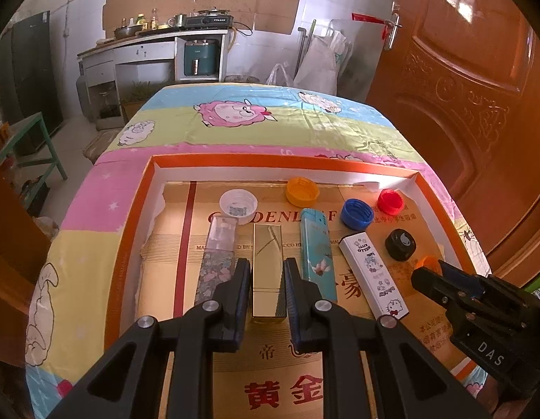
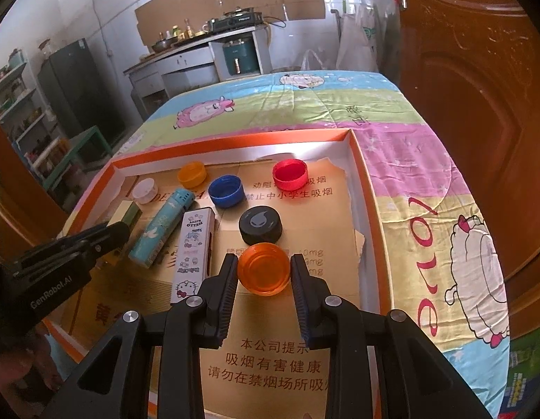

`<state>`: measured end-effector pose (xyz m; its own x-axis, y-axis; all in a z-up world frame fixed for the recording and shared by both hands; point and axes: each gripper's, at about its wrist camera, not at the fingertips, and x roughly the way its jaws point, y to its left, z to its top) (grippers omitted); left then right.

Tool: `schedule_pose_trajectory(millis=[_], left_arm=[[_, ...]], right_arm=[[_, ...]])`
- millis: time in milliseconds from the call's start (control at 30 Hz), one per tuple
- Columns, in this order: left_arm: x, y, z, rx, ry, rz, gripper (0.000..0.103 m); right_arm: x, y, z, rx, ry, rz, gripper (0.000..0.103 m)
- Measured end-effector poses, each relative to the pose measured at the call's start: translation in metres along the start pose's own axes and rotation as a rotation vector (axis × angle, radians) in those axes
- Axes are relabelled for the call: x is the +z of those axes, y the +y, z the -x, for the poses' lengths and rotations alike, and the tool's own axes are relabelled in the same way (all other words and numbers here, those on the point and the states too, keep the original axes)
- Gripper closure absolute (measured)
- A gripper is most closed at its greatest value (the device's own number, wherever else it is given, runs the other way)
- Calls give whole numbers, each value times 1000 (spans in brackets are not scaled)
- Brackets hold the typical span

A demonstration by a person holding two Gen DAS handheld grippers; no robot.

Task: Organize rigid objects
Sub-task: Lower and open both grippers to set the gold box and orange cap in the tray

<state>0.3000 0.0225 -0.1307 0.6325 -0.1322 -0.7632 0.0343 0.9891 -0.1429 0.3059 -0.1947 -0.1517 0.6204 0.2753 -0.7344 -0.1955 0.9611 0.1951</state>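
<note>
An orange-rimmed box [image 1: 137, 209] holds lighters and bottle caps. My left gripper [image 1: 268, 269] is open, its fingers on either side of a gold lighter [image 1: 267, 272] with small gaps. A floral lighter [image 1: 215, 258], a teal lighter [image 1: 317, 255] and a white Hello Kitty lighter [image 1: 374, 276] lie beside it. My right gripper [image 2: 264, 272] is open around an orange translucent cap [image 2: 264, 269], its pads close to the cap's sides. Black [image 2: 260, 225], blue [image 2: 226, 191], red [image 2: 290, 174], yellow-orange [image 2: 192, 174] and white [image 2: 144, 190] caps lie beyond.
The box sits on a table with a cartoon sheep cloth [image 1: 235, 118]. A brown wooden door [image 1: 461, 87] stands to the right. A kitchen counter [image 1: 147, 45] and a green stool [image 1: 29, 146] stand beyond the table.
</note>
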Motion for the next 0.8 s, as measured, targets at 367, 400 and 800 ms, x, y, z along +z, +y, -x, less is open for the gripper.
schedule_pose_trajectory(millis=[367, 400, 800], left_arm=[[1, -1, -5, 0, 7, -7, 83], [2, -1, -5, 0, 8, -8, 83], [2, -2, -12, -6, 33, -8, 83]], right_arm=[[0, -2, -3, -12, 3, 8, 72], [0, -2, -4, -15, 2, 11, 72], [0, 0, -6, -27, 1, 29, 71]])
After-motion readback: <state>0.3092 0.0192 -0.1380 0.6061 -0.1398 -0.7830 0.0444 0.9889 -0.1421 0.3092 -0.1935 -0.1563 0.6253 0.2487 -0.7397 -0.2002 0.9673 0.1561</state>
